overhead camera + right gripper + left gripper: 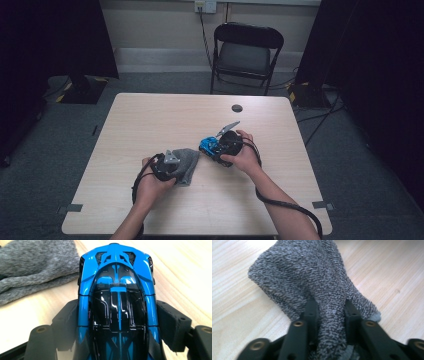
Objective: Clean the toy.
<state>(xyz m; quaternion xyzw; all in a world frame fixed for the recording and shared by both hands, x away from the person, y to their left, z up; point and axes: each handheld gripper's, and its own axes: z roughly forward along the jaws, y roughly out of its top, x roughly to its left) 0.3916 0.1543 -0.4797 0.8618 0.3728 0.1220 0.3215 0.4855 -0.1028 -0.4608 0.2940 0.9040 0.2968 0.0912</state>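
High view: on the table (150, 120), left of centre, the left gripper (172, 165) pinches a bunched fold of the grey sock (187, 159). Just right of the sock, the right gripper (215, 148) clamps the blue toy car (209, 145) by its sides, near the table's middle.

Toy car (116, 302) was glossy blue with black panels. Cloth (312, 282) was speckled grey, dark and light flecks throughout. Tabletop (165, 115) was pale wood with fine grain lines. Folding chair (246, 50) was black.
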